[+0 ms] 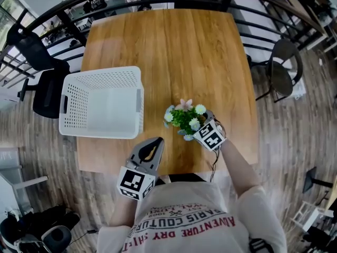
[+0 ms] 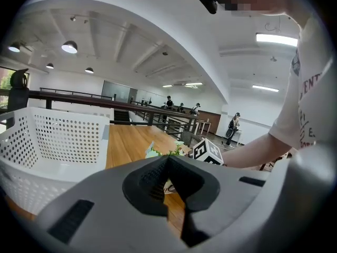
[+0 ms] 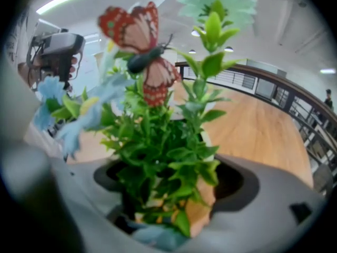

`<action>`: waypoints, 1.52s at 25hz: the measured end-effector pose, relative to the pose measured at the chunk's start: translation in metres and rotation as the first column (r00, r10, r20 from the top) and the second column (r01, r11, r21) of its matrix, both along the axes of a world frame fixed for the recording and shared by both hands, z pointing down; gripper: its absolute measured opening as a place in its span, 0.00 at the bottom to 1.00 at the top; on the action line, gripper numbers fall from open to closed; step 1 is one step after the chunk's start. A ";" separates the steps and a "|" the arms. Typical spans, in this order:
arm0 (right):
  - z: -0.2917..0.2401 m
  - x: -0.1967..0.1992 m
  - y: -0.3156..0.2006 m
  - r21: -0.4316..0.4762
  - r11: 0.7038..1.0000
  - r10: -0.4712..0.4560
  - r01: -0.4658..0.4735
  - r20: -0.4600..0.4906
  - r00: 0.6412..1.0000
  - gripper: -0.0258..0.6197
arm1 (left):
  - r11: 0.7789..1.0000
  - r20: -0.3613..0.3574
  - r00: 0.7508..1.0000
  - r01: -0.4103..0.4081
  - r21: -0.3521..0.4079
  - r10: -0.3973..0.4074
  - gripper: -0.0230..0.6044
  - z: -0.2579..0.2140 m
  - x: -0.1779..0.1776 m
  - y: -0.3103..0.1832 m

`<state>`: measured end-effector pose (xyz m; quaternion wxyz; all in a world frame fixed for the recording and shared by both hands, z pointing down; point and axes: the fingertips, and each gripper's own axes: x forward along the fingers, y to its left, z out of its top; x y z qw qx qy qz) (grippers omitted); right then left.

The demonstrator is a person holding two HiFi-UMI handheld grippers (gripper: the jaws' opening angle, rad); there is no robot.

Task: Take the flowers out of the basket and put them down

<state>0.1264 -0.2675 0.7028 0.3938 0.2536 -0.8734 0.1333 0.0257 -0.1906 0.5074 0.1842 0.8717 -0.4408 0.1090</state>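
Your left gripper (image 1: 156, 143), jaws together and empty, points inward over the table's (image 1: 168, 51) near edge, beside the white basket (image 1: 102, 126).
Right of the basket, the flowers (image 1: 184, 118) are outside it over bare wood, clamped in your right gripper (image 1: 199, 129); your forearm angles in from the near-right edge.

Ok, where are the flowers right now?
In the head view, the flowers are outside the white basket, to its right over the wooden table, gripped by the right tongs.
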 end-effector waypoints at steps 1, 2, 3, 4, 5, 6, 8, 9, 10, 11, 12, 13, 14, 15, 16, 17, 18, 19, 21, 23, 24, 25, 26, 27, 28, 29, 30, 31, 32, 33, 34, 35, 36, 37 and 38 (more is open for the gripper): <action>0.002 -0.002 0.000 0.001 1.000 -0.004 0.004 0.001 1.000 0.74 | 1.000 0.004 1.000 0.001 0.003 -0.001 0.08 -0.001 -0.001 0.001; 0.003 -0.002 0.000 0.000 1.000 -0.002 0.002 0.004 1.000 0.74 | 1.000 0.007 1.000 0.002 0.006 -0.002 0.08 -0.001 -0.003 0.002; 0.005 -0.003 0.000 -0.002 1.000 0.004 -0.004 0.010 1.000 0.74 | 1.000 0.009 1.000 0.004 0.007 -0.004 0.08 0.000 -0.003 0.003; 0.007 -0.002 -0.001 -0.006 1.000 0.013 -0.013 0.017 1.000 0.74 | 1.000 0.011 1.000 0.005 0.009 -0.005 0.08 0.000 -0.004 0.004; 0.008 -0.002 -0.001 -0.011 1.000 0.023 -0.023 0.025 0.999 0.74 | 1.000 0.011 1.000 0.005 0.011 -0.005 0.08 -0.001 -0.004 0.005; 0.008 -0.003 -0.002 -0.015 0.999 0.033 -0.032 0.034 0.999 0.74 | 1.000 0.011 1.000 0.005 0.013 -0.005 0.08 -0.002 -0.004 0.004; 0.007 -0.005 -0.004 -0.019 0.999 0.044 -0.043 0.045 0.998 0.74 | 1.000 0.011 1.000 -0.001 0.018 0.001 0.08 -0.005 -0.004 0.004; 0.007 -0.005 -0.004 -0.020 0.999 0.045 -0.045 0.047 0.998 0.74 | 1.000 0.012 1.000 -0.007 0.021 0.007 0.08 -0.006 -0.003 0.003; 0.007 -0.006 -0.004 -0.022 0.999 0.046 -0.045 0.048 0.998 0.74 | 1.000 0.012 1.000 -0.012 0.024 0.012 0.08 -0.006 -0.002 0.003; 0.007 -0.006 -0.004 -0.025 0.999 0.048 -0.046 0.046 0.998 0.74 | 1.000 0.012 1.000 -0.016 0.025 0.016 0.08 -0.006 -0.002 0.003; 0.008 -0.005 -0.004 -0.029 0.998 0.051 -0.050 0.043 0.998 0.74 | 1.000 0.012 1.000 -0.018 0.024 0.017 0.08 -0.006 -0.001 0.002; 0.008 -0.005 -0.004 -0.035 0.998 0.057 -0.056 0.036 0.998 0.74 | 1.000 0.011 1.000 -0.018 0.024 0.018 0.08 -0.006 -0.001 0.002; 0.008 -0.005 -0.003 -0.042 0.997 0.067 -0.066 0.027 0.997 0.74 | 1.000 0.010 1.000 -0.019 0.024 0.018 0.08 -0.006 -0.002 0.001; 0.008 -0.004 -0.002 -0.048 0.996 0.078 -0.077 0.018 0.997 0.74 | 1.000 0.008 1.000 -0.019 0.024 0.018 0.08 -0.007 -0.002 0.001; 0.007 -0.003 -0.001 -0.052 0.995 0.089 -0.089 0.013 0.996 0.74 | 1.000 0.006 1.000 -0.019 0.024 0.019 0.08 -0.007 -0.002 0.000; 0.003 -0.002 0.001 -0.049 0.994 0.101 -0.100 0.016 0.995 0.74 | 0.999 0.005 1.000 -0.021 0.026 0.021 0.08 -0.008 -0.003 -0.001; -0.003 -0.001 0.002 -0.038 0.993 0.114 -0.113 0.027 0.993 0.74 | 0.999 0.005 1.000 -0.024 0.028 0.024 0.08 -0.009 -0.003 -0.002; -0.011 0.001 0.002 -0.019 0.992 0.125 -0.124 0.042 0.991 0.74 | 0.999 0.005 1.000 -0.028 0.030 0.028 0.08 -0.009 -0.003 -0.002; -0.029 0.004 0.004 0.027 0.990 0.134 -0.136 0.065 0.989 0.74 | 0.999 0.006 0.999 -0.033 0.032 0.033 0.08 -0.008 -0.002 -0.002; -0.044 0.009 0.009 0.067 0.988 0.134 -0.139 0.071 0.988 0.74 | 0.999 0.004 0.999 -0.033 0.033 0.033 0.08 -0.008 -0.002 -0.002; -0.052 0.012 0.011 0.085 0.986 0.136 -0.142 0.070 0.988 0.74 | 0.999 0.000 0.999 -0.033 0.034 0.033 0.08 -0.009 -0.001 -0.001; -0.061 0.014 0.013 0.104 0.984 0.140 -0.147 0.073 0.987 0.74 | 0.999 -0.003 0.999 -0.034 0.038 0.034 0.08 -0.010 -0.001 -0.001; -0.072 0.016 0.015 0.123 0.980 0.147 -0.156 0.082 0.986 0.74 | 0.998 -0.005 0.999 -0.036 0.043 0.037 0.08 -0.012 -0.001 -0.001; -0.083 0.017 0.016 0.141 0.975 0.157 -0.170 0.101 0.982 0.74 | 0.998 -0.004 0.999 -0.039 0.051 0.040 0.08 -0.014 -0.001 -0.001; -0.096 0.017 0.017 0.158 0.970 0.167 -0.186 0.126 0.978 0.74 | 0.997 -0.002 0.999 -0.042 0.060 0.042 0.08 -0.016 -0.001 -0.001; -0.109 0.017 0.020 0.174 0.964 0.174 -0.200 0.153 0.973 0.74 | 0.997 0.000 0.999 -0.042 0.070 0.042 0.08 -0.019 -0.001 0.000; -0.122 0.016 0.022 0.192 0.959 0.177 -0.211 0.177 0.968 0.73 | 0.996 0.000 0.999 -0.039 0.079 0.039 0.08 -0.021 -0.003 0.001; -0.134 0.015 0.024 0.213 0.952 0.177 -0.218 0.195 0.965 0.73 | 0.996 -0.002 0.999 -0.033 0.088 0.033 0.08 -0.024 -0.004 0.001; -0.146 0.014 0.025 0.236 0.945 0.180 -0.227 0.206 0.962 0.73 | 0.995 -0.004 1.000 -0.025 0.096 0.025 0.08 -0.027 -0.007 0.000; -0.158 0.014 0.025 0.258 0.934 0.192 -0.245 0.214 0.958 0.68 | 0.995 -0.007 1.000 -0.016 0.103 0.016 0.08 -0.031 -0.010 0.000; -0.168 0.016 0.024 0.275 0.922 0.216 -0.274 0.224 0.950 0.46 | 0.994 -0.008 1.000 -0.007 0.109 0.008 0.08 -0.035 -0.013 -0.001; -0.176 0.017 0.022 0.278 0.910 0.242 -0.306 0.242 0.939 0.14 | 0.993 -0.009 1.000 0.001 0.114 0.000 0.08 -0.039 -0.016 -0.001; -0.181 0.016 0.020 0.267 0.906 0.258 -0.328 0.266 0.929 0.11 | 0.993 -0.009 1.000 0.007 0.120 -0.006 0.08 -0.042 -0.020 -0.001; -0.186 0.012 0.019 0.251 0.907 0.261 -0.337 0.291 0.920 0.11 | 0.992 -0.007 1.000 0.012 0.126 -0.011 0.08 -0.045 -0.024 -0.002; -0.191 0.008 0.017 0.243 0.908 0.260 -0.341 0.311 0.914 0.11 | 0.991 -0.005 1.000 0.017 0.132 -0.017 0.08 -0.047 -0.028 -0.002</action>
